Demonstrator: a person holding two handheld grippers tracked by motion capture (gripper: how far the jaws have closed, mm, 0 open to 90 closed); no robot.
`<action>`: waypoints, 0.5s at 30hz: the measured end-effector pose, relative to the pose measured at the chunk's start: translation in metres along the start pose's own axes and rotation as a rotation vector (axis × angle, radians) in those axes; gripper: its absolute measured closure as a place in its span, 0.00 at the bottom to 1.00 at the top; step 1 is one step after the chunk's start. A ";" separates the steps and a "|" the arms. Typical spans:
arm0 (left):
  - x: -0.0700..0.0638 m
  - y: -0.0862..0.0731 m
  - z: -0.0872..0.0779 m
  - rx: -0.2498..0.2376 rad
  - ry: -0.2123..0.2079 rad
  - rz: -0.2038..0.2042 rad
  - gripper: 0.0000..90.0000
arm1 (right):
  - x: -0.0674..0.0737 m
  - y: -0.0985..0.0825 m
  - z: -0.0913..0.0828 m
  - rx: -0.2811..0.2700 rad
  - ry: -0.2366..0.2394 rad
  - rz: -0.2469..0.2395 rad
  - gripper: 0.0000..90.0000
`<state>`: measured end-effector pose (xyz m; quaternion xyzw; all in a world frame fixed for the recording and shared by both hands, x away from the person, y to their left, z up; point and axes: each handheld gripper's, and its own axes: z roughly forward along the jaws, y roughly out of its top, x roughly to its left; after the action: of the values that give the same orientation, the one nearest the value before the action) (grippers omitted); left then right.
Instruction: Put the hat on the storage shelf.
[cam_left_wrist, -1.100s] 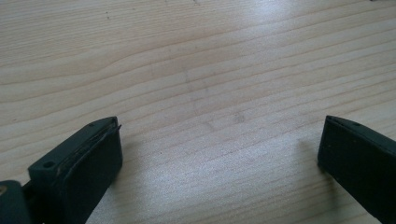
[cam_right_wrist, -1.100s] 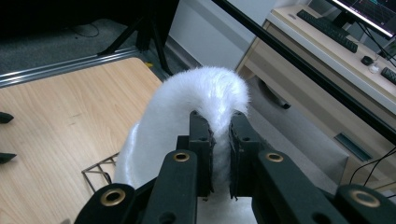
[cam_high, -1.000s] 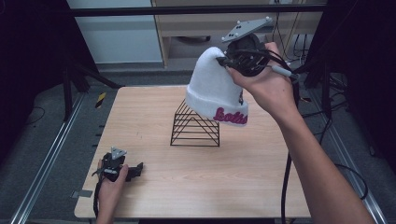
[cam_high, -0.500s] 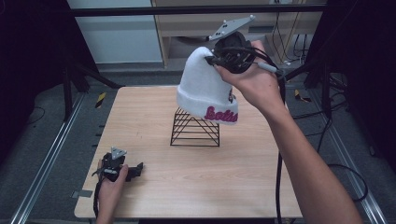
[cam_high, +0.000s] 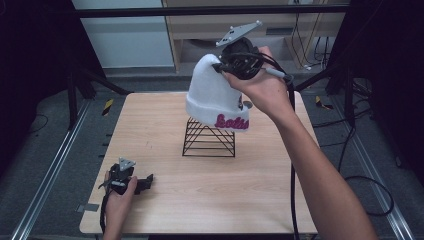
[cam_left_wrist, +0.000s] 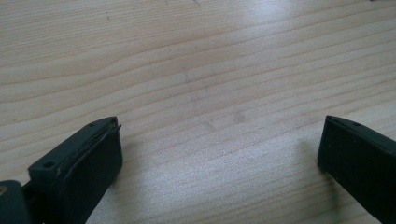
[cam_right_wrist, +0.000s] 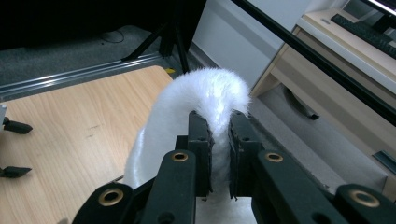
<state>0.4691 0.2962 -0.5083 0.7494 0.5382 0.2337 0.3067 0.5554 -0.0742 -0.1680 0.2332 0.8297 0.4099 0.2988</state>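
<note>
— What have you got on the right side?

— My right claw (cam_high: 220, 67) is raised above the far half of the tabletop (cam_high: 165, 200), and its jaws are pinched tight on the crown of a white beanie (cam_high: 212, 97). In the right gripper view the fuzzy fabric (cam_right_wrist: 205, 100) bulges up between the two black pads and folds over them. The hat hangs down from that pinch, its folded cuff at the bottom with pink lettering (cam_high: 231, 122) on it.

— And where does the hat sit relative to the stand?

— It hangs over a black wire rack (cam_high: 209, 138), a pyramid-shaped frame standing on the tabletop. The cuff overlaps the rack's peak from where I look; I cannot tell whether it touches the wire or hangs just clear of it.

— The left side?

— My left claw (cam_high: 145, 181) lies low at the near left corner of the tabletop, held in my left hand (cam_high: 119, 200). Its jaws are spread wide with nothing between them. The left gripper view shows bare pale wood grain between the two pads (cam_left_wrist: 93, 158). It is well apart from the rack and the beanie.
</note>
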 end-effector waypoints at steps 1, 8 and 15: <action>0.000 0.000 0.000 -0.001 0.000 -0.001 0.00 | 0.001 -0.001 0.001 0.001 0.005 -0.003 0.91; 0.000 0.000 0.000 -0.003 0.001 -0.001 0.00 | 0.006 -0.008 0.012 0.015 0.026 0.001 0.91; 0.000 0.000 0.000 -0.003 0.000 -0.001 0.00 | 0.009 -0.015 0.023 0.037 0.043 0.001 0.91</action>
<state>0.4692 0.2961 -0.5085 0.7487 0.5383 0.2344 0.3077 0.5626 -0.0647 -0.1944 0.2303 0.8432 0.3996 0.2761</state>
